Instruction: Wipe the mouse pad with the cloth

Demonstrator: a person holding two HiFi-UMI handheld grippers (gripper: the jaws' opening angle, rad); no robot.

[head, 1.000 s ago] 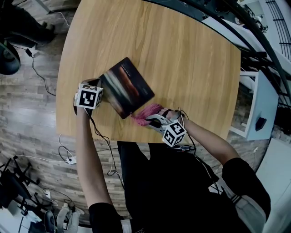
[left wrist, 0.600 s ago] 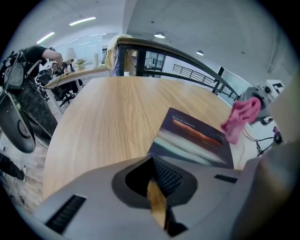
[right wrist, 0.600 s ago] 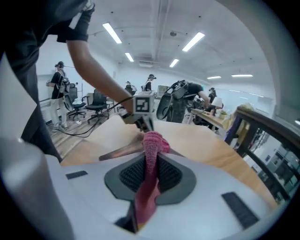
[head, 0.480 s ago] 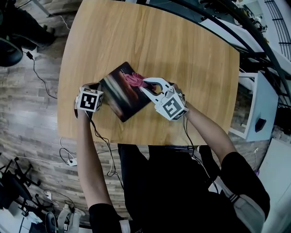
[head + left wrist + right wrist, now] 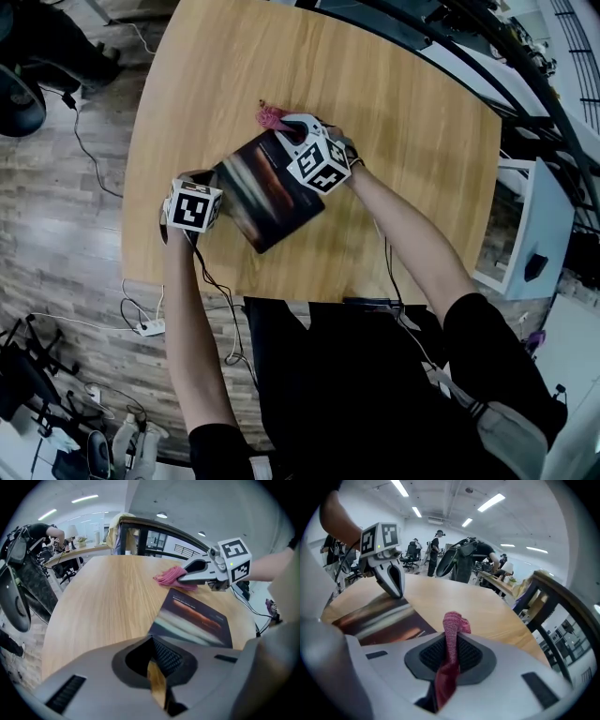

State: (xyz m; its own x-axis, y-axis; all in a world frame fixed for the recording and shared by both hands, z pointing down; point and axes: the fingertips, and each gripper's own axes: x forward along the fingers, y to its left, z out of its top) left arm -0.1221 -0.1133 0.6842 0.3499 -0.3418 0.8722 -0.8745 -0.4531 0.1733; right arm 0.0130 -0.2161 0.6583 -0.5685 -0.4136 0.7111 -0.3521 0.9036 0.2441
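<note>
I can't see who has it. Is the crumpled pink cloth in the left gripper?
No, the crumpled pink cloth is pinched between the jaws of the right gripper.

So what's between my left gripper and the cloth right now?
The mouse pad lies between the left gripper and the cloth, which the right gripper holds at the pad's far edge. The head view shows this.

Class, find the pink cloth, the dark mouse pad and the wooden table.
Pink fabric cloth [image 5: 270, 117]: head view, bunched tip.
Dark rectangular mouse pad [image 5: 264, 202]: head view, printed middle.
Light wooden table [image 5: 403, 122]: head view, bare top.
</note>
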